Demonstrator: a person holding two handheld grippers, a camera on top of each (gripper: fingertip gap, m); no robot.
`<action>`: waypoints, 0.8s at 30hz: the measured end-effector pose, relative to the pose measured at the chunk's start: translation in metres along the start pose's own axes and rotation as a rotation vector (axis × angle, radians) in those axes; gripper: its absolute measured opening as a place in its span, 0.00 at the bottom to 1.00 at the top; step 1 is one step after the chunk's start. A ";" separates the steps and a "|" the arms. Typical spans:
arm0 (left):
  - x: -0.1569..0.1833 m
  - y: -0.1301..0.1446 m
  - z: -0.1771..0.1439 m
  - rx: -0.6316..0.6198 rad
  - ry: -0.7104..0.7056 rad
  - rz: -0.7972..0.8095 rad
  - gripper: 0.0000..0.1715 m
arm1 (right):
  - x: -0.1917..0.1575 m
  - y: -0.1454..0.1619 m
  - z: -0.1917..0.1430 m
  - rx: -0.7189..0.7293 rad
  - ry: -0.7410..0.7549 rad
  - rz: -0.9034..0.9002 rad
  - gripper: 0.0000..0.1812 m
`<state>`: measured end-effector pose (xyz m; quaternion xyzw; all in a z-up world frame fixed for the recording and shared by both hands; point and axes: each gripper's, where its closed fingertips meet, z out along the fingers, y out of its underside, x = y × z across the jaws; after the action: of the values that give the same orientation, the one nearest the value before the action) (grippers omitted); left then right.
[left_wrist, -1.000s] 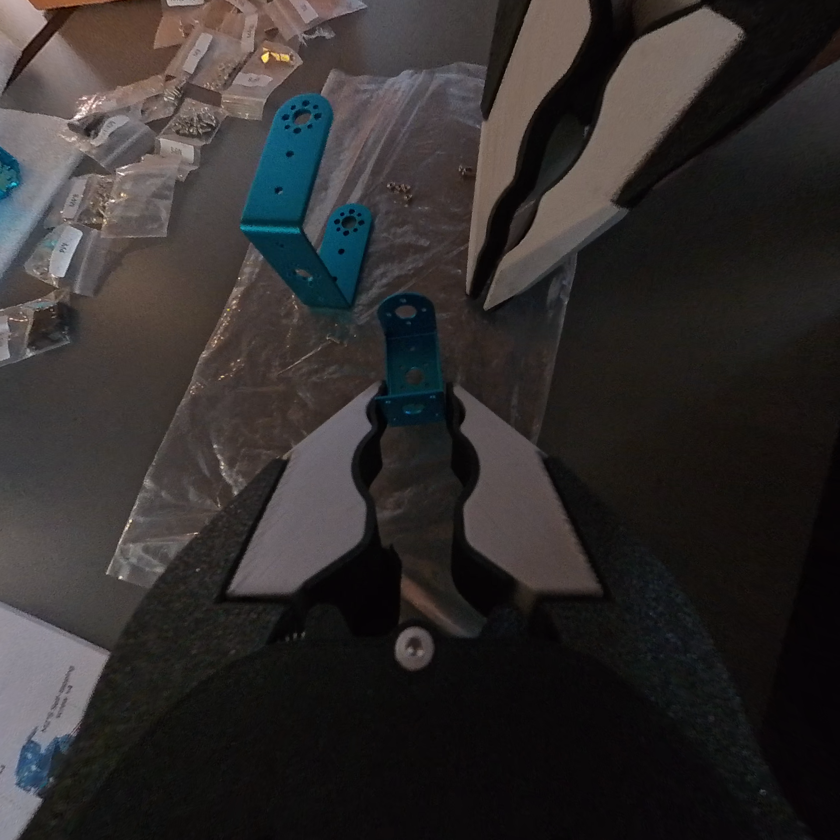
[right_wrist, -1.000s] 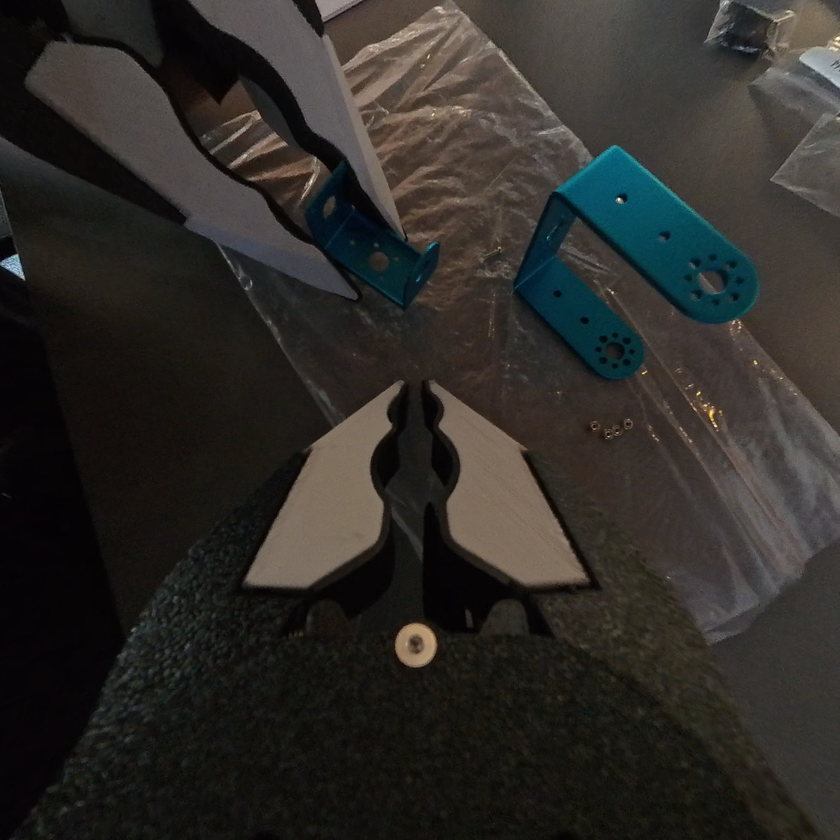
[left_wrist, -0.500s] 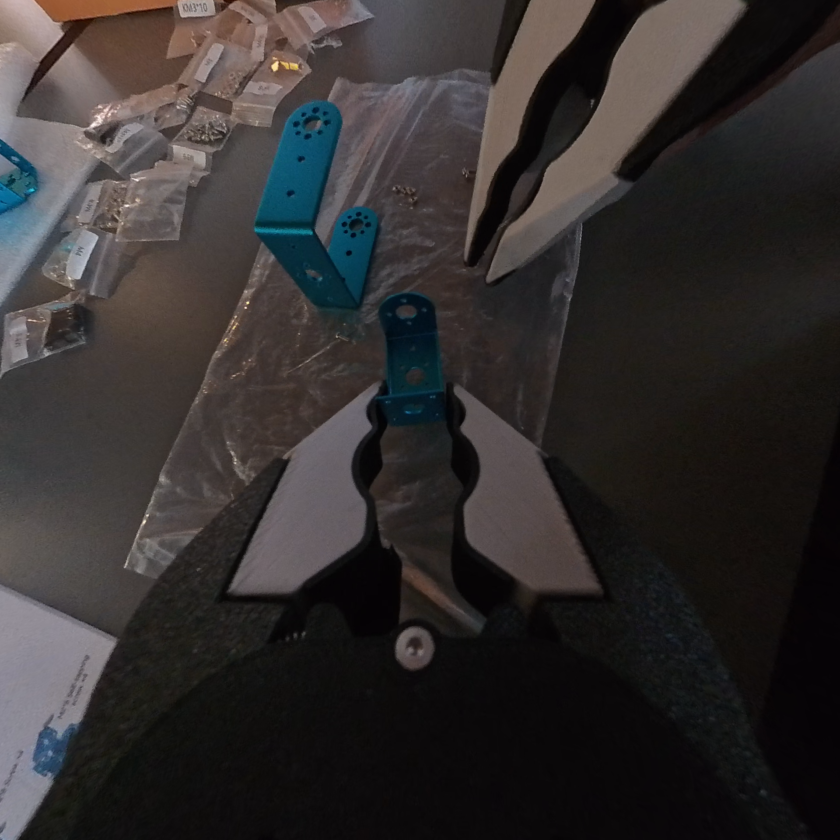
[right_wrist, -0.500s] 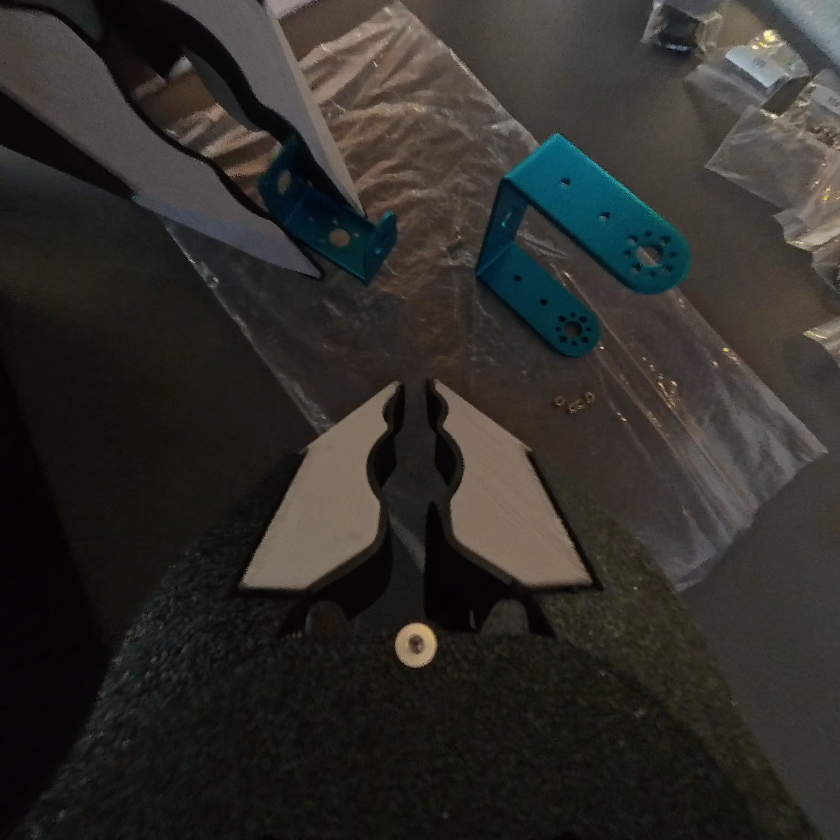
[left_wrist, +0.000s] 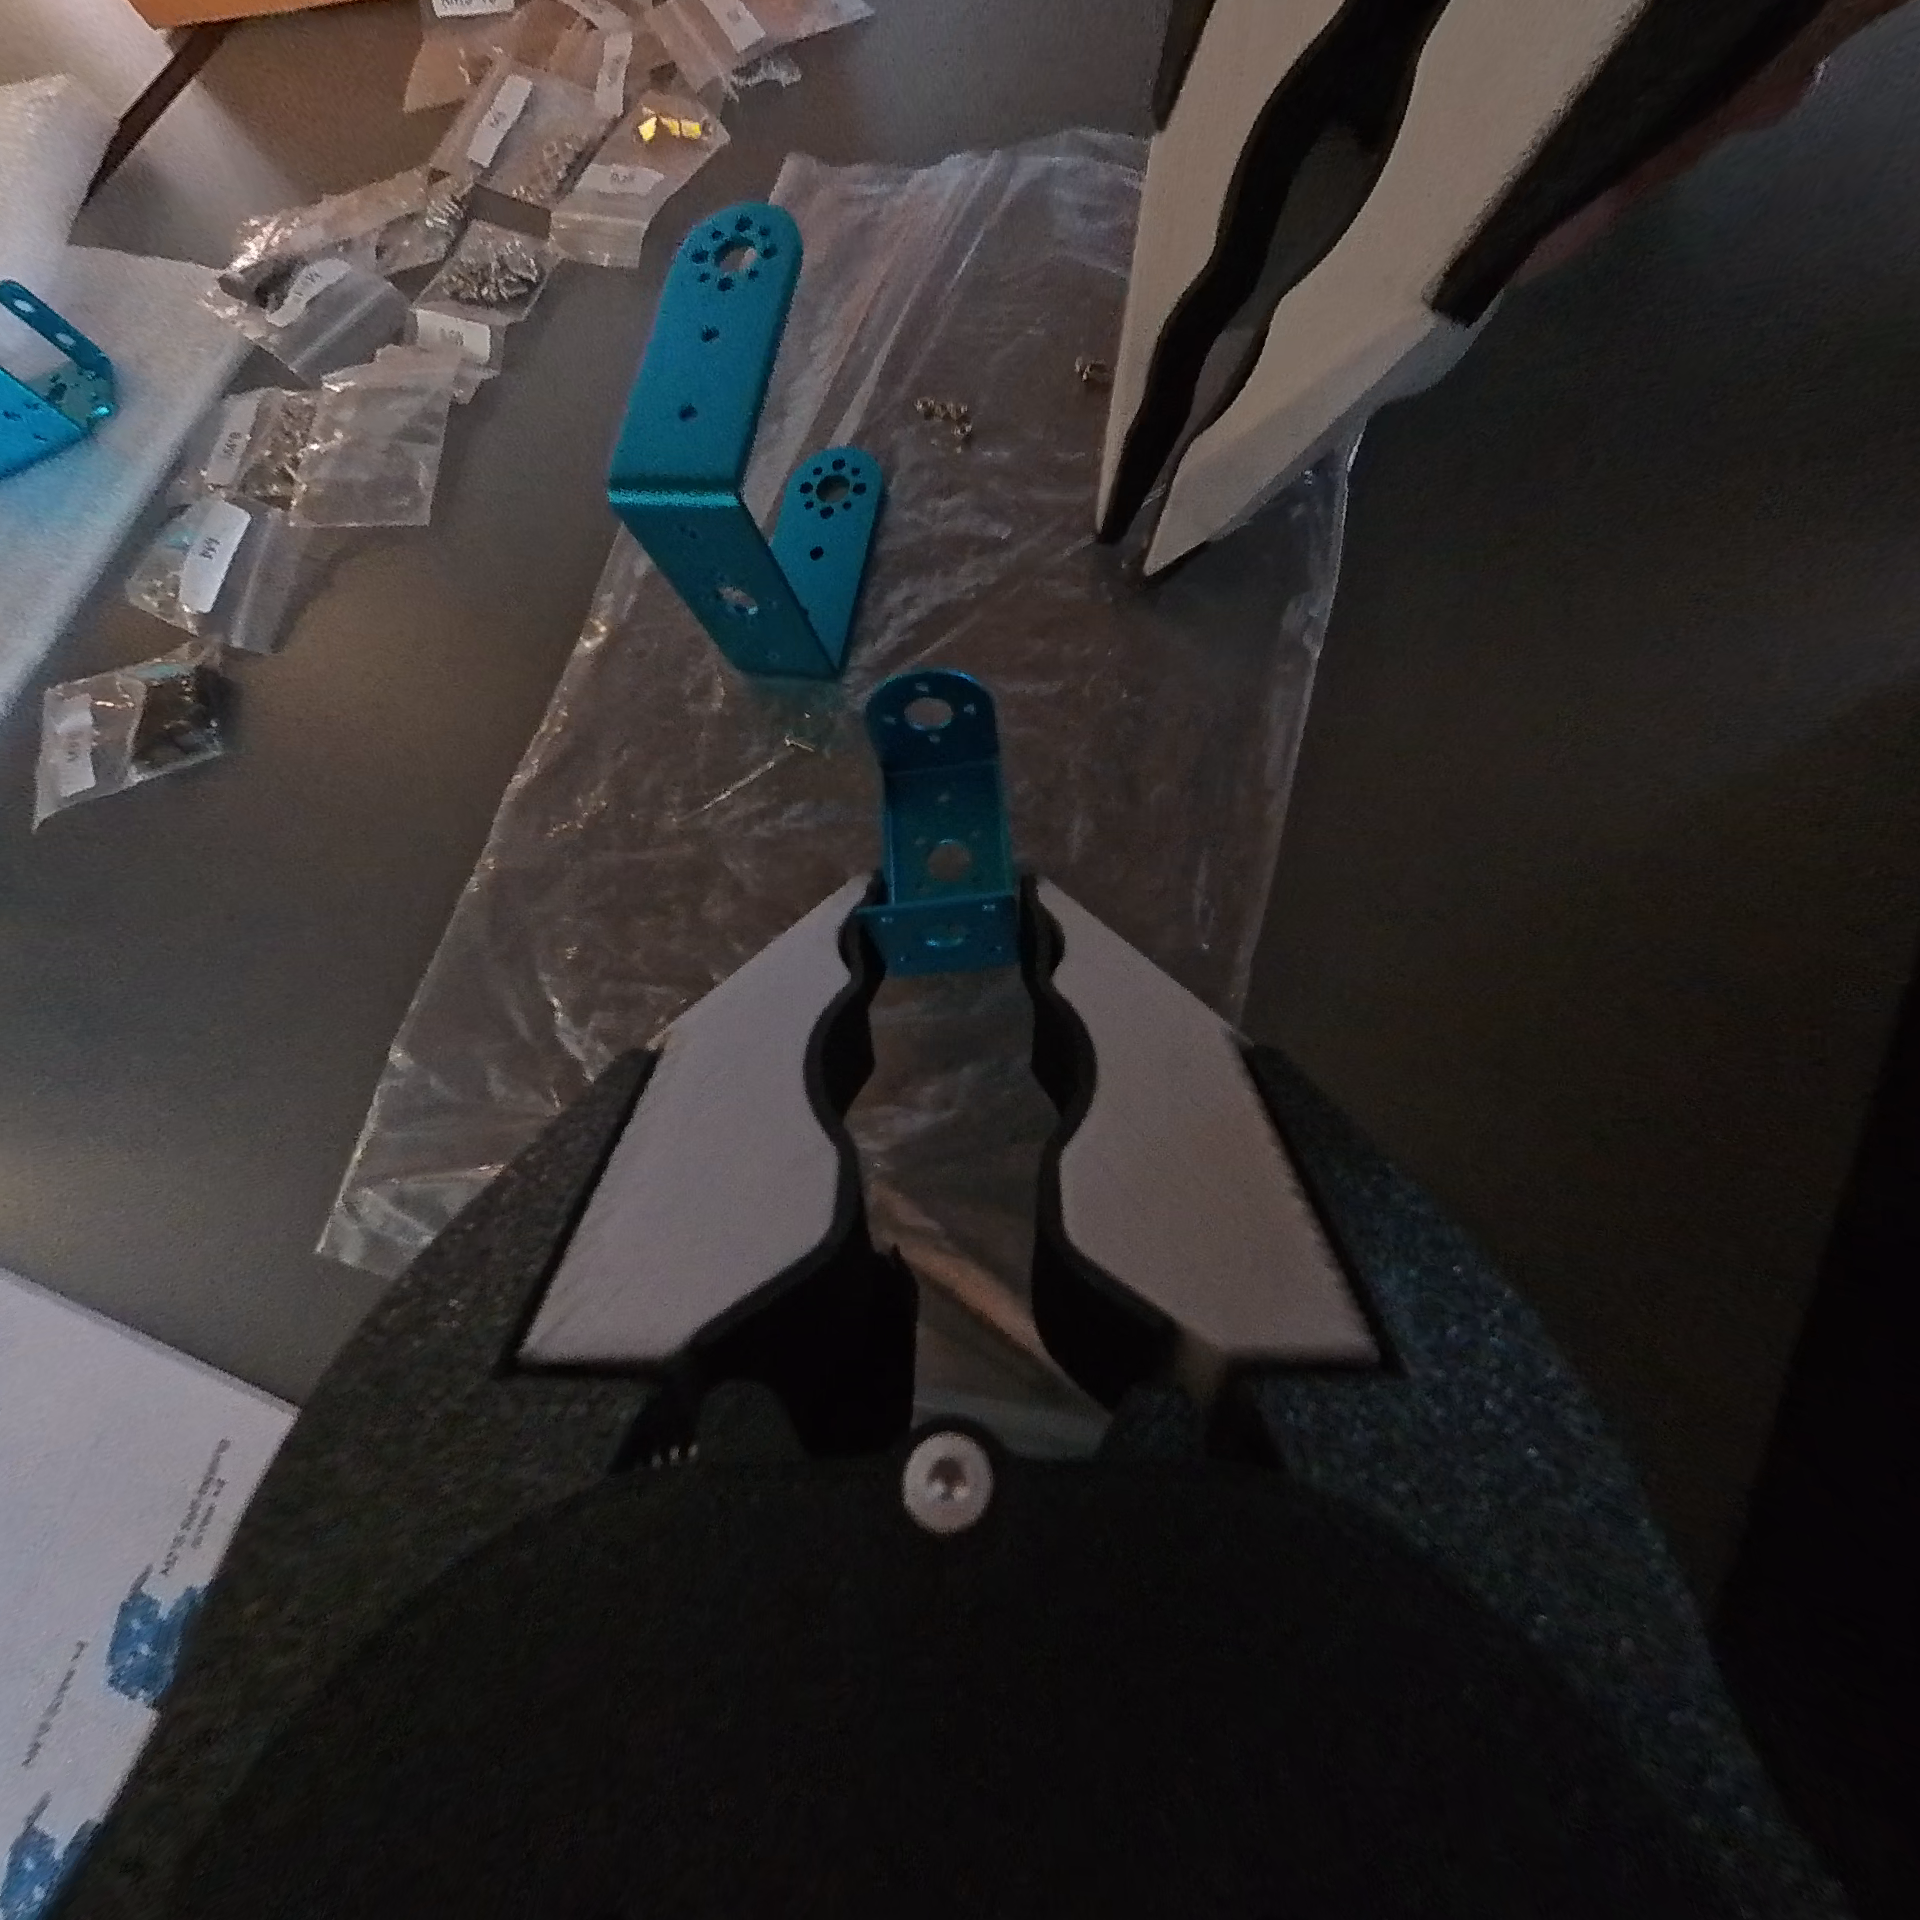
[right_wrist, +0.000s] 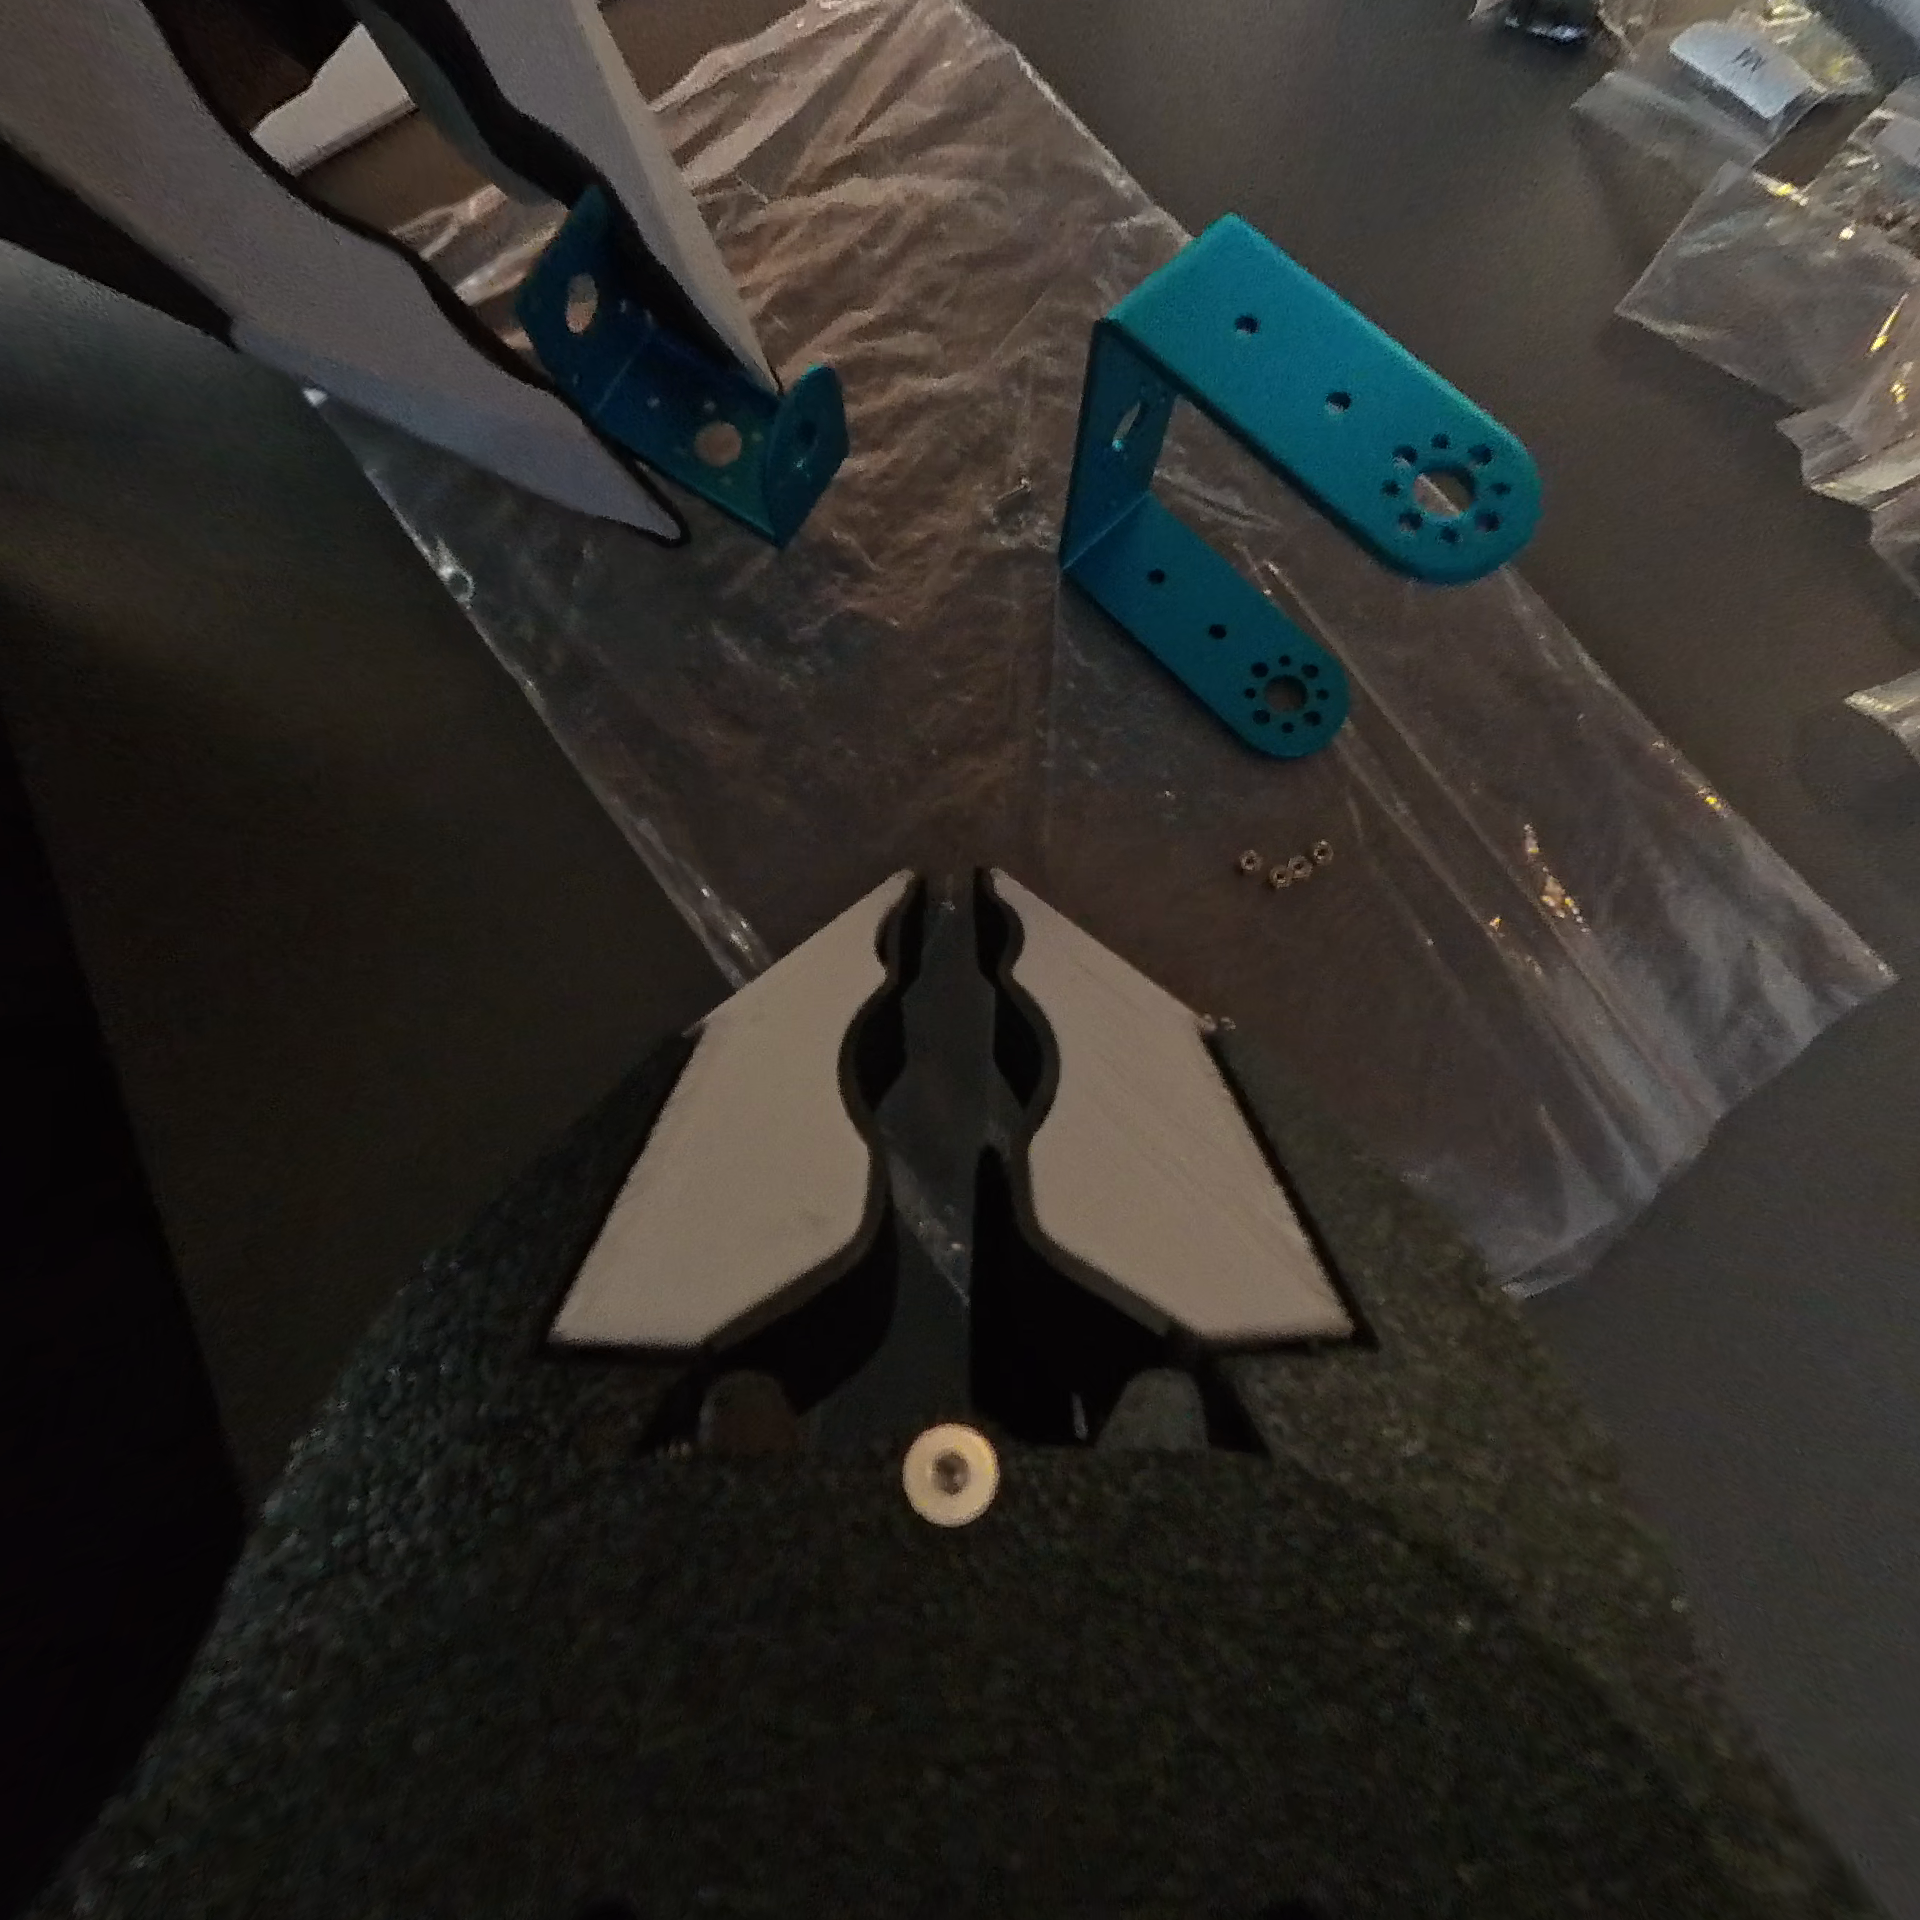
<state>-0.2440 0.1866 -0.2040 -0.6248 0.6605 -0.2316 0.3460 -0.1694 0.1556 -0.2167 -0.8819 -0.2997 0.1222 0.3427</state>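
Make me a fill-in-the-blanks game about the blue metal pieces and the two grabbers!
The left gripper is shut on the small ____ bracket.
The big U-shaped bracket lies on a clear ____ sheet.
The right gripper holds ____.
The tiny nuts lie nearest the ____ gripper.

Missing words: blue; plastic; nothing; right

A dark grey table (left_wrist: 312, 914) carries a crinkled clear plastic sheet (left_wrist: 644, 935), a cluster of small zip bags of hardware (left_wrist: 343, 416) and a white printed sheet (left_wrist: 94, 1538). On the plastic rest a large blue U-shaped bracket (right_wrist: 1278, 436) and a few tiny metal nuts (right_wrist: 1283, 868).
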 end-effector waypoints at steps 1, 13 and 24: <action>0.000 -0.001 0.000 0.001 0.001 0.001 0.14 | 0.000 0.001 -0.001 0.001 -0.005 0.008 0.05; 0.001 -0.004 0.000 0.010 0.001 0.015 0.14 | -0.002 0.002 -0.002 0.012 -0.026 0.053 0.01; 0.002 -0.010 0.010 0.018 -0.006 0.045 0.14 | 0.001 -0.009 -0.014 0.086 0.006 0.020 0.00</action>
<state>-0.2298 0.1849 -0.2036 -0.6075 0.6710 -0.2278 0.3588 -0.1670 0.1540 -0.2004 -0.8698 -0.2845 0.1357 0.3797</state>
